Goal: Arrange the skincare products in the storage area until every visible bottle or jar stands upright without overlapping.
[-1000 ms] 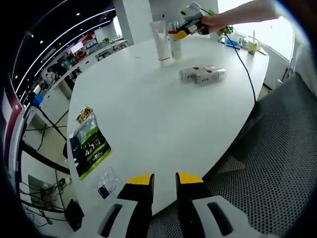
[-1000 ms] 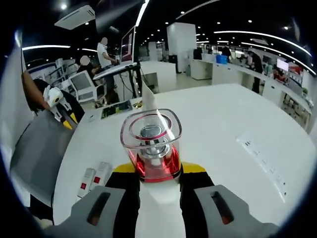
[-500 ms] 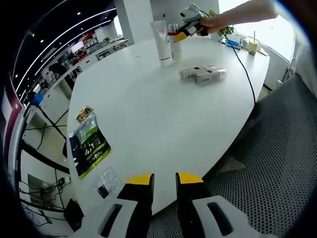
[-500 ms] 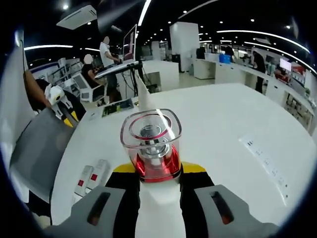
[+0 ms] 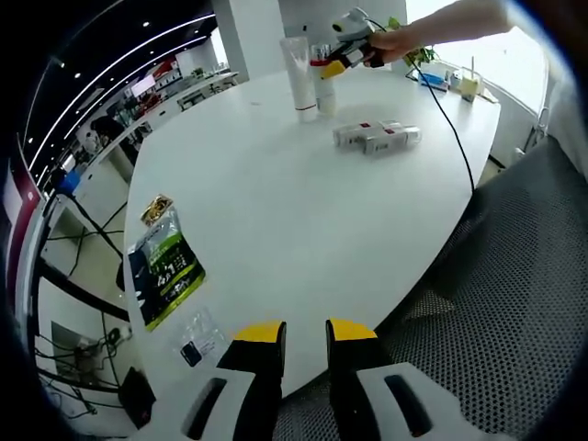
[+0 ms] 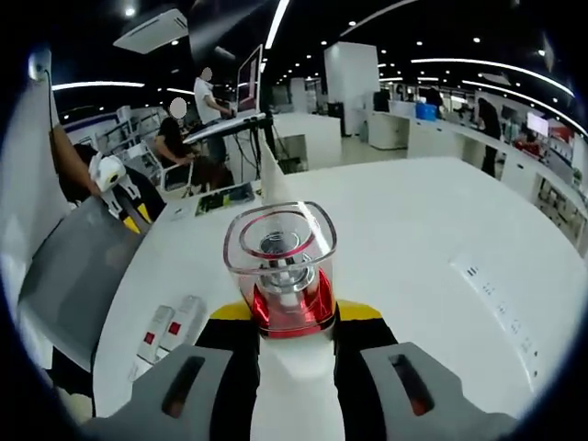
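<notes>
A bottle with a clear square cap and a red collar sits between the jaws of my right gripper, which is shut on it. A white tube stands just behind it. In the left gripper view the same bottle is upright beside the standing white tube at the table's far side, with the right gripper on its top. Two white-and-red products lie flat on the table nearby. My left gripper hangs open over the table's near edge, holding nothing.
A green snack bag and a small clear packet lie at the table's left edge. A black cable runs along the right side. A grey mesh chair stands beside the table. A printed strip lies on the table.
The right gripper with the bottle has shifted only slightly near the white tube. The left gripper has not moved.
</notes>
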`<state>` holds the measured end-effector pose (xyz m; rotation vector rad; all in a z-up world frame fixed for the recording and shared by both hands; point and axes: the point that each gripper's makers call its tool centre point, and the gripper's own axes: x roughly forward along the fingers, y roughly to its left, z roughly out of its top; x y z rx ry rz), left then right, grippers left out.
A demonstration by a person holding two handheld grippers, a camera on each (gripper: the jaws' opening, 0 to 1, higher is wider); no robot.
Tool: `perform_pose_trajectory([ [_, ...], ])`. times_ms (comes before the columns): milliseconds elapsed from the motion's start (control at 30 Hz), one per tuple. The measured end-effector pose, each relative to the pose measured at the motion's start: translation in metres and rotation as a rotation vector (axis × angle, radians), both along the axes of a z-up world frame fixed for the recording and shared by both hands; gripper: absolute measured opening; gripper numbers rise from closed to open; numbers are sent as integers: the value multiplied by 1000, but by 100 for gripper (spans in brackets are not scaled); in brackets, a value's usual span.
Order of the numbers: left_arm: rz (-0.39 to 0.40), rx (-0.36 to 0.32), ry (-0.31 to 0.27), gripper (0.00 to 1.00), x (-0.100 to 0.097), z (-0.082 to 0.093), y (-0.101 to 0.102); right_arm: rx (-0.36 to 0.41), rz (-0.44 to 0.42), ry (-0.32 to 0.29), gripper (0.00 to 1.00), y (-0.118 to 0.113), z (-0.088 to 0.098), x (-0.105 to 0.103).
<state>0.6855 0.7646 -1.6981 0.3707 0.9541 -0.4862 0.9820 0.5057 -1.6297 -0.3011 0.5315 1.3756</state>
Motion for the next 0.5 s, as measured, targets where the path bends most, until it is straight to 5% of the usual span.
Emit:
perform_pose_trajectory([
  [500,4,7,3,18,0,-1,1,33,57,3,28,2,0,-1],
])
